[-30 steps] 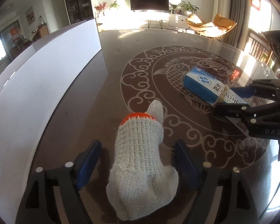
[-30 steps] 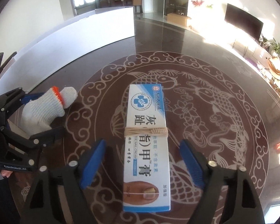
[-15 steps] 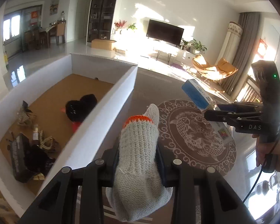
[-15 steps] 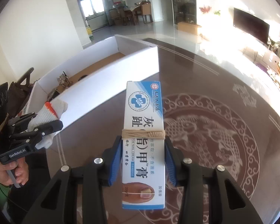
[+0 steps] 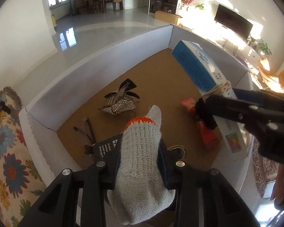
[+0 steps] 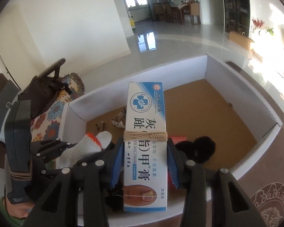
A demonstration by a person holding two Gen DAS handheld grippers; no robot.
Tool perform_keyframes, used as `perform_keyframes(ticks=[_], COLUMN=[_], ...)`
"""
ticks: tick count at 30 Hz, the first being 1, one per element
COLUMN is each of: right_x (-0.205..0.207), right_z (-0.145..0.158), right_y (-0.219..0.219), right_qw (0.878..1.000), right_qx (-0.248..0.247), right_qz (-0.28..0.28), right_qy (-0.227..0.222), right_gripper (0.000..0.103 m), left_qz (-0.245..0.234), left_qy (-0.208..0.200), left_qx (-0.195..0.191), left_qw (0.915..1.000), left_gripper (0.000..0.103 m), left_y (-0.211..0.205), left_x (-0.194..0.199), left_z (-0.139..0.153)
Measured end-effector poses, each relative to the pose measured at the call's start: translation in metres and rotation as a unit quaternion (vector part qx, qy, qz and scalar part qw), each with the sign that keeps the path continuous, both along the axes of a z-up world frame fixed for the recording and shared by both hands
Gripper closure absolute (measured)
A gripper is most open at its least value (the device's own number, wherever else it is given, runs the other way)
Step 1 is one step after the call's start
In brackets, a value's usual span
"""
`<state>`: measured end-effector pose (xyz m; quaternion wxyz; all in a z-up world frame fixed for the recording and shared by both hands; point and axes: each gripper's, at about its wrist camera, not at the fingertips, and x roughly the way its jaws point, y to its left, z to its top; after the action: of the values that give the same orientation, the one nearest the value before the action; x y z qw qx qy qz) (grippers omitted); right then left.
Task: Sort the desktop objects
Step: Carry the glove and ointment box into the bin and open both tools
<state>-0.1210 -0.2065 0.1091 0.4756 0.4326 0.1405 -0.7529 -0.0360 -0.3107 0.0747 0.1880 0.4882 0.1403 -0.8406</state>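
Transport step, both loads over white box (image 5: 96,56): knitted glove (image 5: 142,162) pinched in left hand-held gripper (image 5: 140,162), jaws easing open; ointment carton (image 6: 145,147) clamped in right hand-held gripper (image 6: 145,160). Next, probably: lowered, released onto cardboard floor.

The knitted glove (image 5: 142,162) hides most of a black packet (image 5: 108,147), and the cream box (image 6: 145,147) covers the red box (image 6: 178,138) behind it.
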Motion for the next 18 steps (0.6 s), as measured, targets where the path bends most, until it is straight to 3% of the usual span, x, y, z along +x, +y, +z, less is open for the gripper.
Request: perform_keyframes(ticks=[2, 5, 10, 11, 14, 18], right_x=[-0.001, -0.007, -0.008, -0.01, -0.007, -0.007], right_z=[-0.023, -0.045, -0.023, -0.016, -0.002, 0.005], right_y=[-0.018, -0.025, -0.007, 0.0, 0.003, 0.016], right_qw=[0.999, 0.998, 0.999, 0.998, 0.996, 0.994], right_qx=[0.028, 0.05, 0.052, 0.058, 0.08, 0.094], right_qz=[0.003, 0.002, 0.003, 0.006, 0.014, 0.01], right_qy=[-0.018, -0.043, -0.006, 0.002, 0.032, 0.05], right_gripper=[0.058, 0.033, 0.015, 0.013, 0.011, 0.01], left_qz=[0.019, 0.034, 0.064, 0.069, 0.082, 0.104], left_qy=[-0.014, 0.0, 0.055, 0.059, 0.07, 0.081], left_qx=[0.002, -0.007, -0.074, -0.076, -0.08, -0.117], left_qw=[0.9997, 0.9994, 0.9937, 0.9929, 0.9909, 0.9843], left_gripper=[0.06, 0.031, 0.026, 0.025, 0.008, 0.006], left_y=[-0.008, -0.009, 0.009, 0.011, 0.014, 0.024], left_x=[0.002, 0.012, 0.034, 0.035, 0.032, 0.034], left_z=[-0.007, -0.009, 0.011, 0.014, 0.033, 0.049])
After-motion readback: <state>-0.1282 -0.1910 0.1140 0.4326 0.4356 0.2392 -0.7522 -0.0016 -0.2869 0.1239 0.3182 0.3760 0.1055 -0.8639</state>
